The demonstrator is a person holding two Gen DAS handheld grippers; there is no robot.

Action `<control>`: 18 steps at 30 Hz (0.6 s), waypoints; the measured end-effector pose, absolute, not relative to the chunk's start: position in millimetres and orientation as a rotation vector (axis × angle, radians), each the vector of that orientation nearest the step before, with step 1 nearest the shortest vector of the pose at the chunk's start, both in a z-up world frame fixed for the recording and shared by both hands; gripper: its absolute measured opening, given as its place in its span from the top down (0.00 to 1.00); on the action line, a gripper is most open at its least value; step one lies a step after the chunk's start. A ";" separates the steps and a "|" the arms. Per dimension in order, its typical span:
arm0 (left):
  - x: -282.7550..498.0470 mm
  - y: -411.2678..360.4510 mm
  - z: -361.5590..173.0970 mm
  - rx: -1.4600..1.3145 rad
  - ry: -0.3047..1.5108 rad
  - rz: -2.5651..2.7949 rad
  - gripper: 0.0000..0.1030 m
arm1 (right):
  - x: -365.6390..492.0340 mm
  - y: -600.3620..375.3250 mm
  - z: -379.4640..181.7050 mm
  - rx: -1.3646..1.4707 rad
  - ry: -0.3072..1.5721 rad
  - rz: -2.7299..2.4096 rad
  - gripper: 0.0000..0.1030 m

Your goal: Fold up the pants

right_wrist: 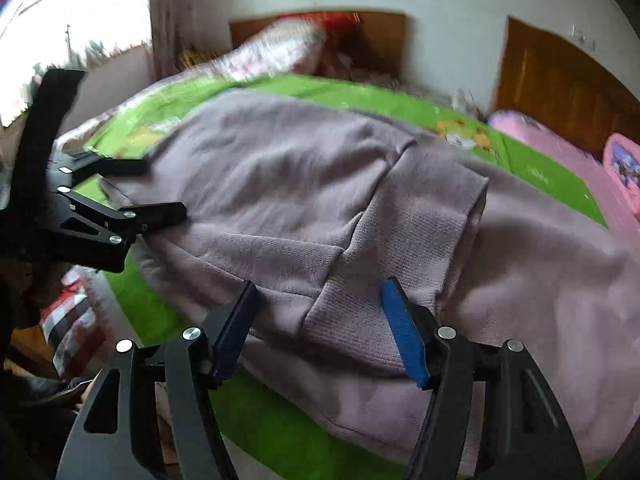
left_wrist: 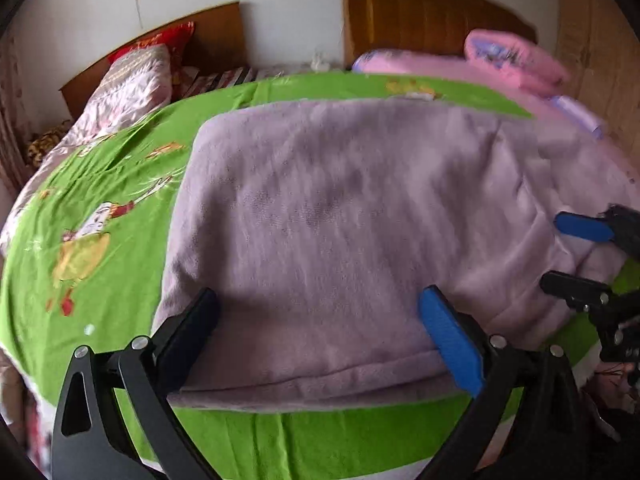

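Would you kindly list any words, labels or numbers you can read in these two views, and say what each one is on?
None can be read.
Green sheet: cartoon figures only, no lettering that can be made out.
Pink pillow: a blurred purple print, unreadable.
Pants: no label or tag showing.

Left wrist view: we look close and low across the pants point(left_wrist: 320, 220) toward the headboards at 12 o'clock, the right gripper point(left_wrist: 576, 252) at 3 o'clock. Right wrist view: we face the same pants point(right_wrist: 320, 208), angled leftward, the left gripper point(right_wrist: 156, 190) at 9 o'clock.
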State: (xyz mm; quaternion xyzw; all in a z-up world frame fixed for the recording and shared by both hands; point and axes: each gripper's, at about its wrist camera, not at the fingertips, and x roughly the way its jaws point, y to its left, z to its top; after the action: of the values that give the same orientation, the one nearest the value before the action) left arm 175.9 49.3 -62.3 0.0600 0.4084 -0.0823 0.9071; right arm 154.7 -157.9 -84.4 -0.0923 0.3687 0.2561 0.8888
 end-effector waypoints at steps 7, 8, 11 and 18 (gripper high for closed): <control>173.6 50.0 -60.6 0.112 0.848 -0.174 0.02 | 160.6 -164.0 -78.9 -0.182 0.795 0.568 0.40; 173.8 49.7 -55.8 0.115 0.854 -0.159 0.02 | 161.1 -167.1 -72.2 -0.180 0.802 0.578 0.40; 175.9 44.9 -27.0 0.130 0.802 -0.169 0.02 | 164.3 -175.5 -44.0 -0.171 0.739 0.576 0.38; 252.6 32.6 -16.7 0.247 0.814 -0.096 0.02 | 234.1 -145.3 -29.0 -0.209 0.744 0.558 0.35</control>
State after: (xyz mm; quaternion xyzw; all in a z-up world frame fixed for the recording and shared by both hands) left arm 252.6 32.6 -16.7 0.1199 0.3945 -0.0465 0.9099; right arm 234.1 -145.3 -29.0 -0.1008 0.3579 0.2684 0.8887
